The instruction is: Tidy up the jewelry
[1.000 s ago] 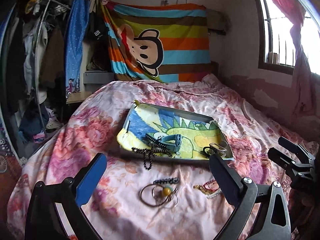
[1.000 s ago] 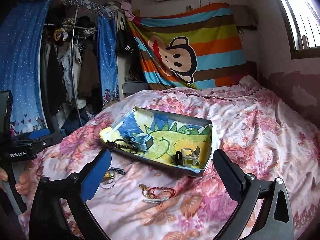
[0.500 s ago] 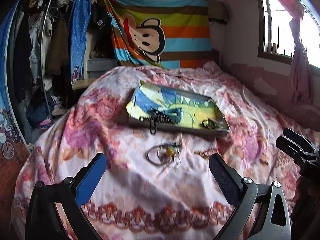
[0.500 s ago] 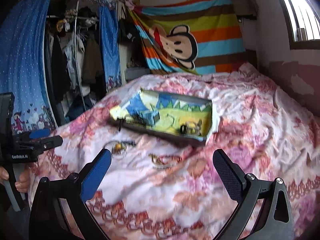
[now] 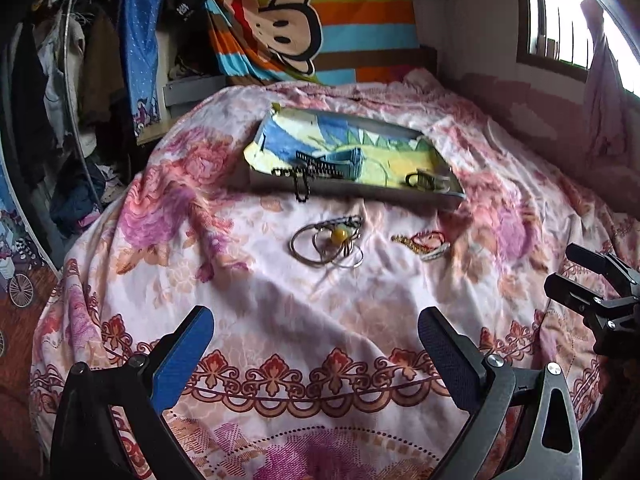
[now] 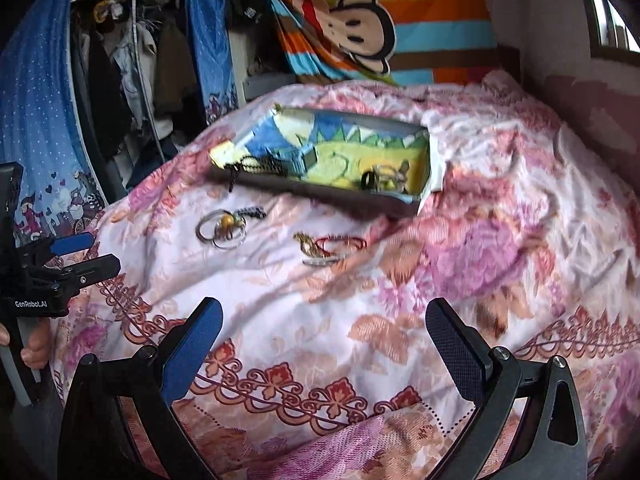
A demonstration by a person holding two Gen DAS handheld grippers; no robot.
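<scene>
Centrally on bed (image 5: 280, 312): ring cluster (image 5: 326, 242), red-gold bracelets (image 5: 420, 240) below tray (image 5: 360, 194). Left gripper (image 5: 316, 344), right gripper (image 6: 324, 340) lower frame, jaws spread wide, empty.

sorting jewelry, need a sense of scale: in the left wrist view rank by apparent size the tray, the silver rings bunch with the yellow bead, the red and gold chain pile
1. tray, by far the largest.
2. silver rings bunch.
3. red and gold chain pile, somewhat smaller.
The tray lies farther away, so the real gap is greater.
</scene>
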